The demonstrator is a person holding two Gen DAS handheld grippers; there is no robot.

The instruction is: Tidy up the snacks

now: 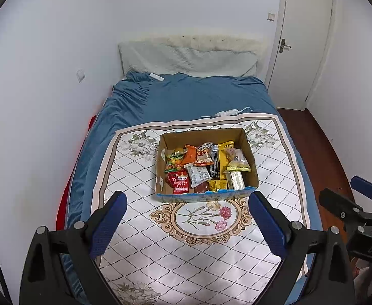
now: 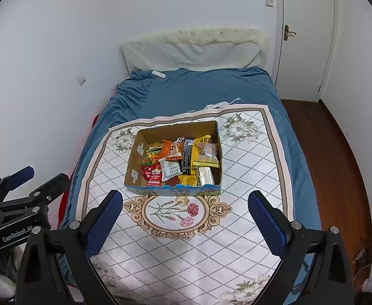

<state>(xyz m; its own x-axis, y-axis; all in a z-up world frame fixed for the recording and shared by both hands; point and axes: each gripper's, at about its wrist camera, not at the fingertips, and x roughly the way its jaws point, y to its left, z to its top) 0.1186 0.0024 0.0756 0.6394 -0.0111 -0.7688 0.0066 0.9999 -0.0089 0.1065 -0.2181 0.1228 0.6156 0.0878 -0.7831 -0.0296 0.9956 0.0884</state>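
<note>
An open cardboard box (image 1: 249, 152) (image 2: 132, 162) sits on a floral white cloth (image 1: 180, 254) (image 2: 186, 249) spread over the bed. Several snack packets fill it: a red packet (image 1: 179, 180) (image 2: 152, 175), a white packet (image 1: 198, 175) (image 2: 170, 169), an orange bag (image 1: 203, 155) (image 2: 175, 150), a yellow bag (image 1: 238, 161) (image 2: 207, 157). My left gripper (image 1: 188, 198) hangs open in front of the box, above the cloth, empty. My right gripper (image 2: 186, 197) is open and empty too, just short of the box. Each gripper shows at the edge of the other's view.
The bed has a blue sheet (image 1: 186, 96) (image 2: 198, 86) and a pale headboard cushion (image 1: 186, 58). A white wall runs along the left. A closed white door (image 1: 302, 50) (image 2: 307, 38) and brown wood floor (image 2: 333, 165) lie to the right.
</note>
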